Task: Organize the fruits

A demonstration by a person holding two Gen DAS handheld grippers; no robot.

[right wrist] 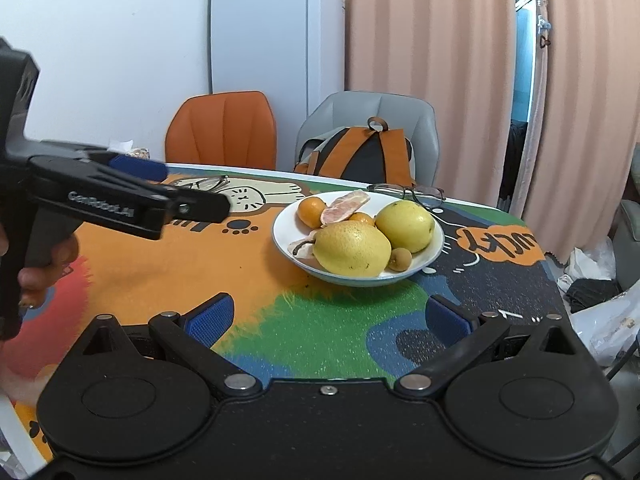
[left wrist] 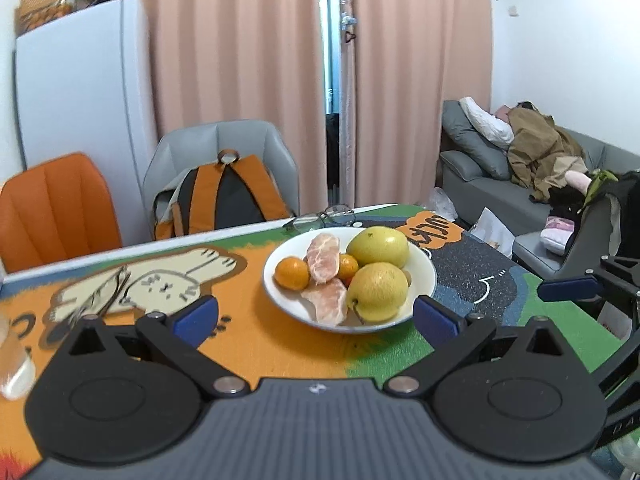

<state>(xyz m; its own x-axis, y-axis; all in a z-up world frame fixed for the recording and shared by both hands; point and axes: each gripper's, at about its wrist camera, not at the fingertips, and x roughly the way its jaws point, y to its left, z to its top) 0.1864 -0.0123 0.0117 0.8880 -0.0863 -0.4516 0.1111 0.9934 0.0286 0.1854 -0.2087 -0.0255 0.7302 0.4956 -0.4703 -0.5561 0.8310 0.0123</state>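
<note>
Both the left gripper (left wrist: 316, 316) and right gripper (right wrist: 328, 316) stand with jaws apart and empty, short of the bowl (left wrist: 424, 280) on the table (left wrist: 240, 344). The bowl holds two pears (left wrist: 378, 291), small oranges (left wrist: 292, 273) and peeled citrus segments (left wrist: 323, 258). Advised: approach one fruit squarely, close gently on the soft segments, and steady the bowl against sliding.

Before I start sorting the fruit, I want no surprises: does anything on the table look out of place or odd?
No spill or damage shows. Two odd bits: peeled pomelo pieces lie bare in the bowl among whole pears and oranges, and two pairs of glasses lie loose on the table.
</note>
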